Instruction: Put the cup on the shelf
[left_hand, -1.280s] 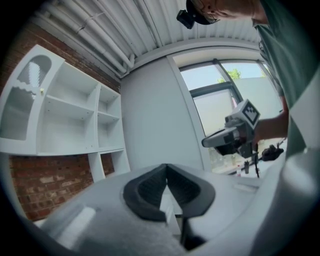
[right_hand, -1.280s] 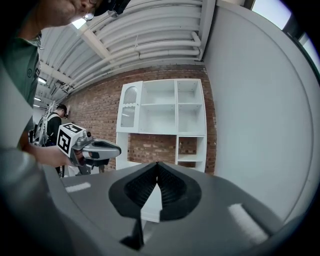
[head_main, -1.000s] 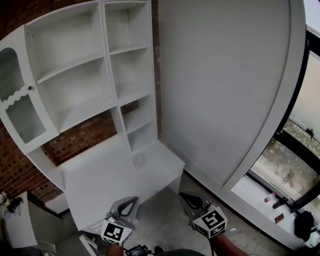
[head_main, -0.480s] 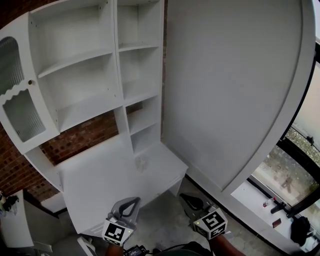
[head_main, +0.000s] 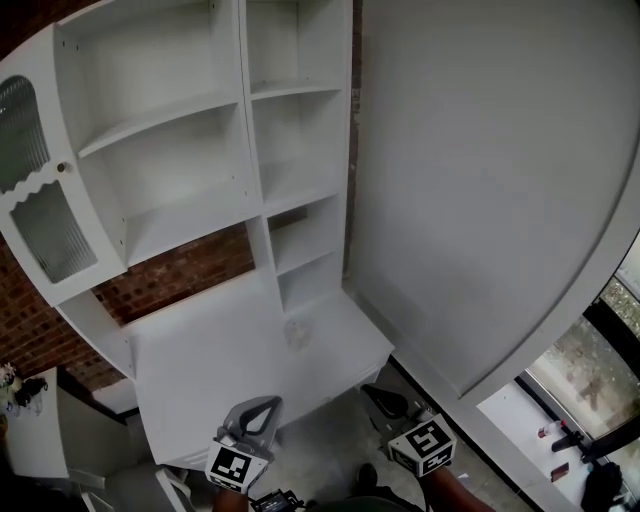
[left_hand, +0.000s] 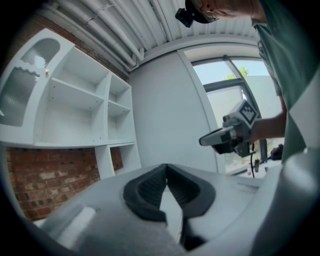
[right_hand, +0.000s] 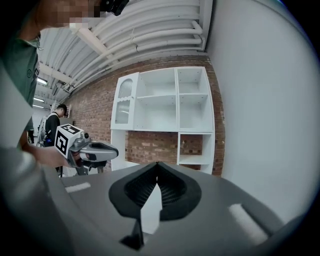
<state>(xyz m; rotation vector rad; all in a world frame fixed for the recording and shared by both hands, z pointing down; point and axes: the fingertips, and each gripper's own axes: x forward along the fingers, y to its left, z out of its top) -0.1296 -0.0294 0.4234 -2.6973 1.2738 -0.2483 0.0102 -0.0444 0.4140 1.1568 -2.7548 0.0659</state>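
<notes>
Cup (head_main: 297, 333) sits untouched on the desk (head_main: 205, 345), now closer at twelve o'clock as the person steps in. Left gripper (head_main: 266, 403) and right gripper (head_main: 371, 393) hang low, both pinched together and empty, so pickup looks next.

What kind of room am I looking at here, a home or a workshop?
Probably a workshop or lab mocked up as a home corner: an empty white desk-and-shelf unit stands against a brick wall, under exposed ceiling pipes.
</notes>
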